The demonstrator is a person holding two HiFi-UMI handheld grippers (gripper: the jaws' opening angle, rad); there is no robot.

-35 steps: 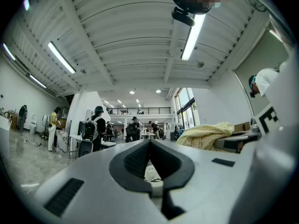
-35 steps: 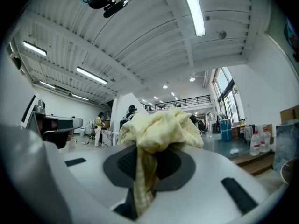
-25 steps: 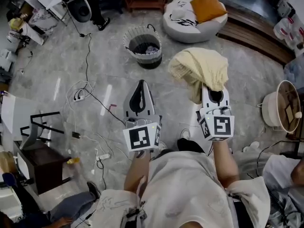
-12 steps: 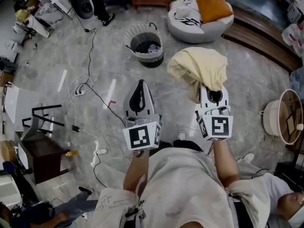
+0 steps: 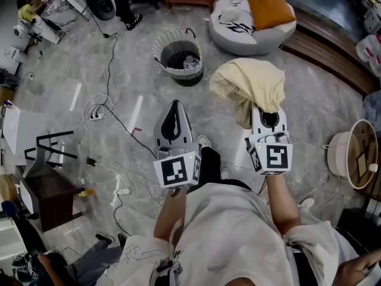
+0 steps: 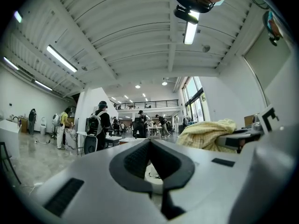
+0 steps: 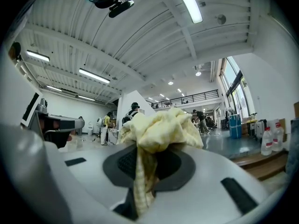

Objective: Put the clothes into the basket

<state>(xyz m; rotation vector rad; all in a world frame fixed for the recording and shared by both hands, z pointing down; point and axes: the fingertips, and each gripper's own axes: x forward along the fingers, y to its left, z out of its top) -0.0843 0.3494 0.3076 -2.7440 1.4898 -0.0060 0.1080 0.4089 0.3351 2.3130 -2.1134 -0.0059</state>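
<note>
The person's pale shirt (image 5: 232, 231) filled the bottom of the head view, with both forearms reaching forward over a grey marbled floor (image 5: 65, 70). The left gripper (image 5: 174, 105) was held level in front of the body, its marker cube (image 5: 177, 170) nearest the camera. In the left gripper view its fingers (image 6: 135, 160) met at their tips with nothing between them.

The right gripper (image 5: 262, 111) was level beside it and a little further right, with its own marker cube (image 5: 271, 158) facing up. Its fingers (image 7: 119, 164) were clamped on a pale yellow garment (image 5: 250, 83). A strip of the fabric ran down between them and the rest bunched up over the tips, carried in the air above the floor. The same garment (image 6: 205, 134) showed at the right of the left gripper view.

Beyond the grippers, loose cables (image 5: 110, 109) trailed across the floor on the left. Further ahead stood the round basket (image 5: 162, 43), well apart from the garment and to its upper left in the head view. Dark clothes (image 5: 178, 59) already lay inside it. Farthest off, a white beanbag (image 5: 238, 34) carried an orange cushion (image 5: 271, 8).
</note>
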